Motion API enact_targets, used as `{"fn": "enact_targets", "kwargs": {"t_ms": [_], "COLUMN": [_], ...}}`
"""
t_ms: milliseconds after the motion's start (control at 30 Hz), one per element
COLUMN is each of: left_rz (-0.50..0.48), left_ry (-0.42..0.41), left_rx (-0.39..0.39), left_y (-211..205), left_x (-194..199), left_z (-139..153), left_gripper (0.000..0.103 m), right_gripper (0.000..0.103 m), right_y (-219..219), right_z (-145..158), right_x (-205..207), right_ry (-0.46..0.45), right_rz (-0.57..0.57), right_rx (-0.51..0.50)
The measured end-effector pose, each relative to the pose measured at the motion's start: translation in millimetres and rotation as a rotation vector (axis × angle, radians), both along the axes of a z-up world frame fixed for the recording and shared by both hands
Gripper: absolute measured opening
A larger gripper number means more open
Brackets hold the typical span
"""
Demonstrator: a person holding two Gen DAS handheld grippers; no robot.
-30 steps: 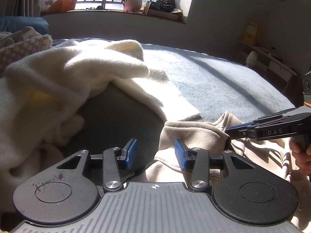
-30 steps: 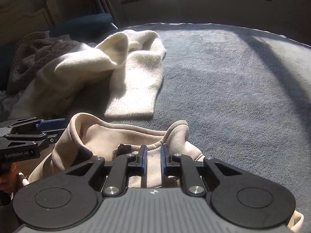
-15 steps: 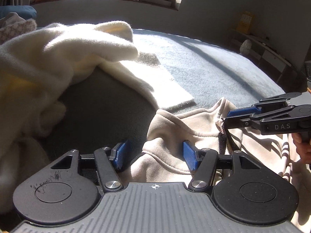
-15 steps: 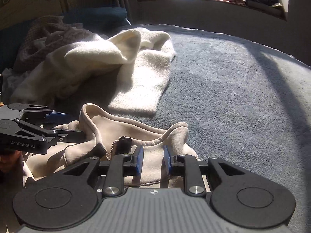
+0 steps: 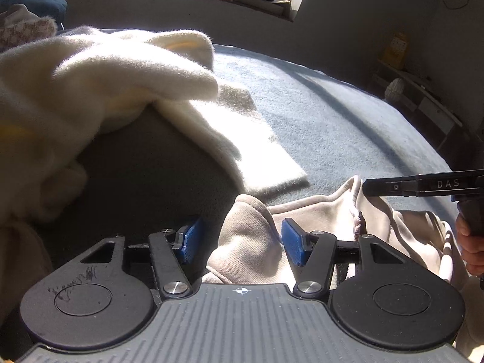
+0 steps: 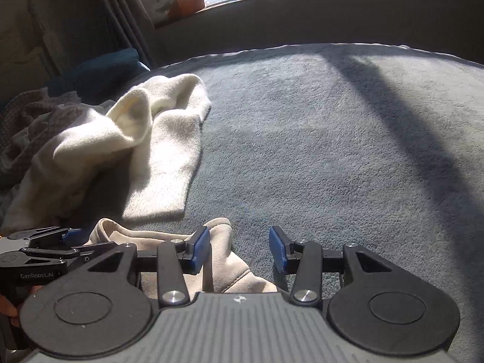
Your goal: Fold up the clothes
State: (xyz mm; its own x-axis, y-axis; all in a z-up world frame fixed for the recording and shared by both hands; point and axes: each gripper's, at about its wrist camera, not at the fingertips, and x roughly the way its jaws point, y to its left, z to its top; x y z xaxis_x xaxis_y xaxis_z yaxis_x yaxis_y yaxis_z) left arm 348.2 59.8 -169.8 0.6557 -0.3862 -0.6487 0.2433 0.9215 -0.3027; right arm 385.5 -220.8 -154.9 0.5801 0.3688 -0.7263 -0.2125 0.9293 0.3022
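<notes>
A beige sweatshirt (image 5: 251, 242) lies crumpled on the blue-grey bed cover (image 5: 332, 127). My left gripper (image 5: 242, 243) is open, and a raised fold of the sweatshirt stands between its blue pads. My right gripper (image 6: 240, 251) is open too. The sweatshirt's ribbed edge (image 6: 220, 236) lies by its left pad, with bare bed cover (image 6: 332, 151) under the rest of the gap. In the left wrist view the right gripper (image 5: 367, 186) reaches in from the right, just above the beige collar. The left gripper (image 6: 84, 239) shows at the left of the right wrist view.
A fluffy cream garment (image 5: 106, 84) is heaped to the left, one flat part spread towards the sweatshirt (image 6: 157, 157). Grey patterned clothes (image 6: 27, 127) and a dark blue pillow (image 6: 99, 69) lie beyond it. A person's hand (image 5: 472, 242) holds the right gripper. Low shelves (image 5: 423, 99) line the right wall.
The right gripper, shut on the beige sweatshirt a second ago, has opened and let it go. The left gripper's pads have spread wider around the raised fold.
</notes>
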Motion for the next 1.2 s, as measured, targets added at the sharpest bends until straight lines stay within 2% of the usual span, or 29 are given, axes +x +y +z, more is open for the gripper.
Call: {"fn": "enact_targets", "kwargs": {"t_ms": [133,200,300,433,600,667,833,933,1033,1133,1167,1200], "left_rz": [0.019,0.014,0.007,-0.004,-0.02,-0.064,-0.213,-0.331,-0.365,-0.398,-0.405,-0.394], "left_ry": [0.015,-0.012,-0.053,-0.108,-0.18,-0.241,-0.406,-0.463,-0.371,-0.277,-0.245,-0.21], "left_rx": [-0.031,-0.029,-0.025,-0.02,-0.01,0.028,0.161,0.285,0.333,0.38,0.383,0.34], "left_y": [0,0,-1,-1,-2,-3,-7,-14,-14,-15,-14,-6], "left_x": [5,-1,-11,-24,-42,-64,-137,-184,-205,-226,-232,-235], "left_z": [5,12,24,38,58,71,94,87,65,44,38,40], "left_gripper": [0.032,0.026,0.019,0.014,0.013,0.012,0.013,0.014,0.02,0.02,0.022,0.029], "right_gripper": [0.051,0.046,0.014,0.01,0.007,0.007,0.007,0.007,0.007,0.007,0.007,0.007], "right_y": [-10,-10,-6,3,-4,-7,-4,3,18,37,42,45], "right_z": [-12,-12,-9,6,39,56,100,102,78,38,26,19], "right_x": [6,7,8,0,-25,-42,-115,-167,-215,-246,-255,-260], "right_ry": [0.059,0.066,0.076,0.033,-0.03,-0.062,-0.203,-0.296,-0.373,-0.387,-0.389,-0.398], "right_rz": [-0.036,-0.046,-0.02,0.02,0.046,0.072,0.194,0.279,0.375,0.49,0.527,0.554], "right_rx": [0.1,0.137,0.16,0.109,0.136,0.121,0.013,-0.108,-0.297,-0.504,-0.564,-0.607]}}
